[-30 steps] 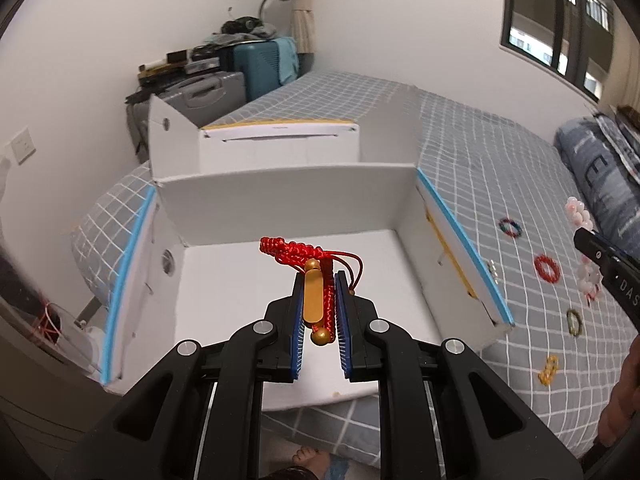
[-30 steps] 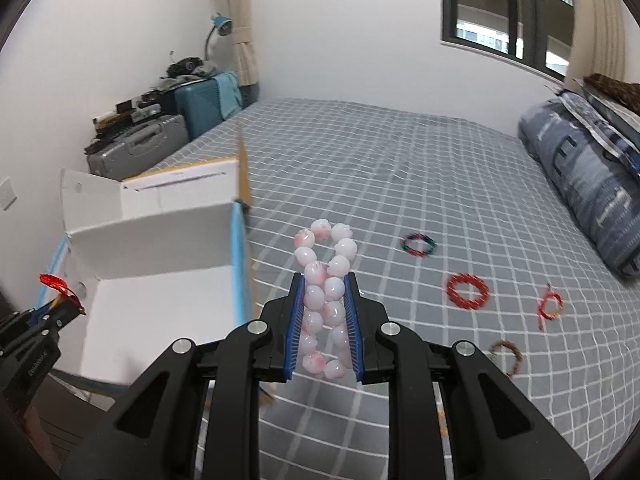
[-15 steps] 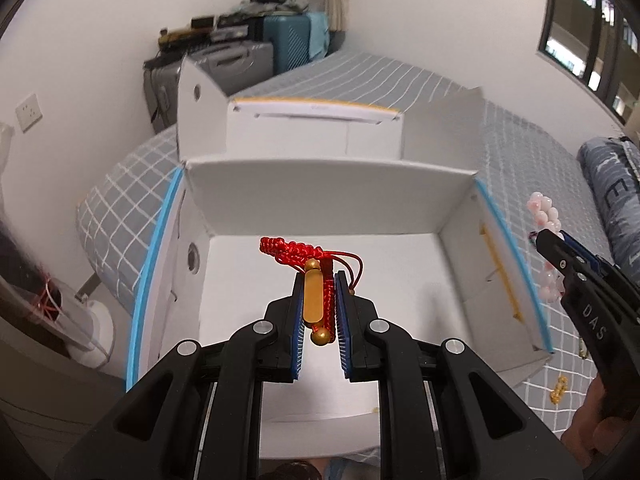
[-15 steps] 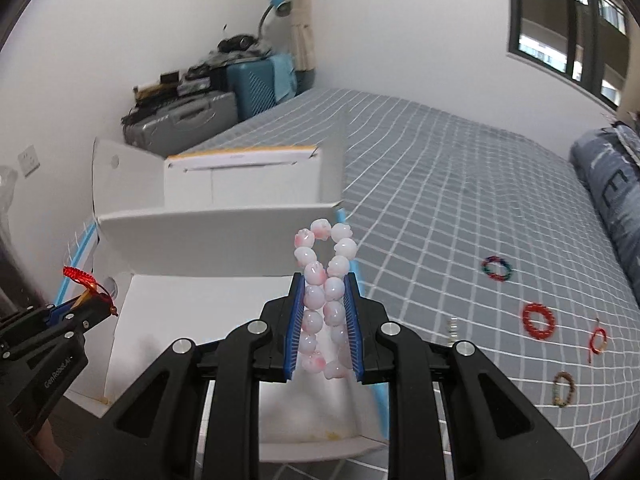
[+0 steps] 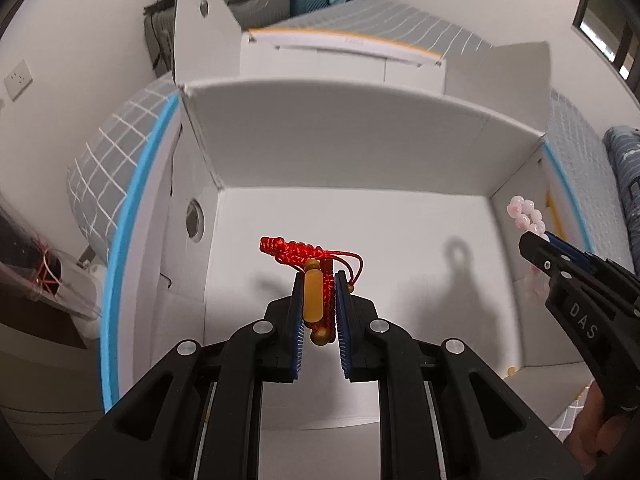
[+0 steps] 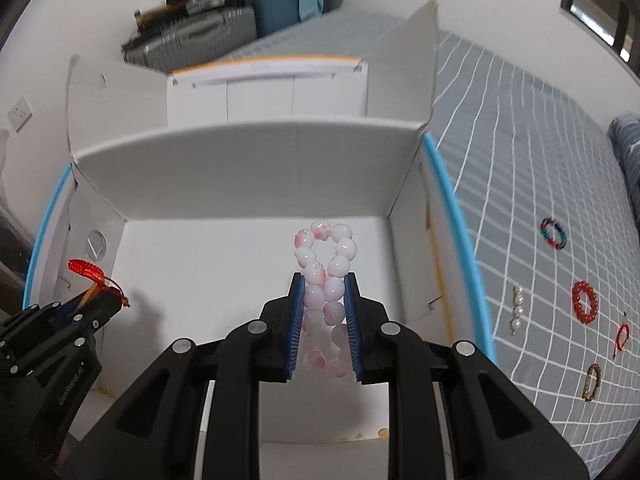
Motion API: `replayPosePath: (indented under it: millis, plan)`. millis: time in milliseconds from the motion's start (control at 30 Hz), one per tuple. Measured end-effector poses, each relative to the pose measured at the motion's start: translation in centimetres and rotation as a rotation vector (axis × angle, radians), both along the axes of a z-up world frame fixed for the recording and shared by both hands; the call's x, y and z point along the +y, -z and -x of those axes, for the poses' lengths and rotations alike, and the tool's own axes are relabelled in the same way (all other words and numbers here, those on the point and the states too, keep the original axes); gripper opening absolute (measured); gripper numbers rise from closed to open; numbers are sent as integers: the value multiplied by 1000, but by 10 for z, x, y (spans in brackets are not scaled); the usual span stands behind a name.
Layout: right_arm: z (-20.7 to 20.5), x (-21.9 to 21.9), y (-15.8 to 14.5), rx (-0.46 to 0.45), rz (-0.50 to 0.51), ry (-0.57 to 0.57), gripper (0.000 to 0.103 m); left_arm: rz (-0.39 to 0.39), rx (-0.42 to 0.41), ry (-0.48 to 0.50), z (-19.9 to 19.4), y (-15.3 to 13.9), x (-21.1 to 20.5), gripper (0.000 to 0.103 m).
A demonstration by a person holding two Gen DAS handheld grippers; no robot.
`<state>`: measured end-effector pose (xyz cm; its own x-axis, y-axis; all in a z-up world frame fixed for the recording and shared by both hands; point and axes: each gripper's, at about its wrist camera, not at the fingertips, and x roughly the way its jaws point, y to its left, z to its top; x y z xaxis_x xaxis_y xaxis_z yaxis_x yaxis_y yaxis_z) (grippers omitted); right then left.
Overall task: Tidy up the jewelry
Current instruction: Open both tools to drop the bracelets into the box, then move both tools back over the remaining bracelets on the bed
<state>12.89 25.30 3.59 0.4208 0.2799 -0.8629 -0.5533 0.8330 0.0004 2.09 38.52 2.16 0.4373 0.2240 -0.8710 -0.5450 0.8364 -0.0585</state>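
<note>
Between the left gripper pads, a red cord bracelet w/ amber bead is clamped, long axis along the fingers; right gripper likewise pinches a pink-white bead bracelet. Both hang directly over the white box floor, so release looks like straight down. Farther right, other pieces lie on the bed.
</note>
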Motion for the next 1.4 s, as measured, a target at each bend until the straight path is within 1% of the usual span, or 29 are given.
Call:
replayPosePath:
  millis: [100, 300, 333, 400, 433, 467, 500, 533, 567, 633, 667, 767, 867, 1067, 1267, 1400]
  plan:
    - [-1, 4, 5, 35, 20, 1, 19, 13, 19, 0, 0, 4, 2, 15]
    - [0, 6, 13, 56, 39, 9, 19, 22, 35, -4, 2, 6, 6, 15]
    - [0, 6, 13, 57, 38, 6, 21, 22, 35, -6, 3, 6, 6, 15]
    - [2, 5, 12, 46, 37, 7, 23, 15, 41, -8, 2, 6, 6, 27]
    - [3, 5, 11, 39, 34, 7, 30, 15, 39, -10, 2, 5, 6, 42]
    - [3, 6, 10, 35, 28, 6, 38, 20, 29, -12, 4, 3, 6, 49]
    - [4, 5, 8, 32, 18, 4, 41, 15, 23, -12, 4, 1, 5, 51]
    - [5, 4, 6, 28, 13, 3, 46, 8, 22, -12, 4, 0, 4, 54]
    - [6, 4, 4, 24, 13, 3, 52, 2, 17, -13, 5, -3, 3, 61]
    - [6, 3, 1, 17, 9, 0, 59, -5, 4, -11, 6, -6, 2, 70]
    - [6, 2, -1, 14, 5, 3, 66, -15, 2, -8, 6, -7, 1, 75]
    - [8, -3, -10, -11, -7, 15, 78, -34, -12, -5, 9, -11, -2, 83]
    - [10, -7, -17, -35, -10, 22, 84, -51, -21, -1, 12, -16, -5, 87]
    - [10, -18, -27, -58, -26, 42, 90, -90, -41, 2, 15, -21, -9, 96]
    - [13, -34, -36, -98, -37, 67, 95, -102, -47, 0, 18, -25, -13, 97]
    - [15, -52, -47, -136, -62, 93, 95, -130, -63, 14, 20, -31, -24, 97]
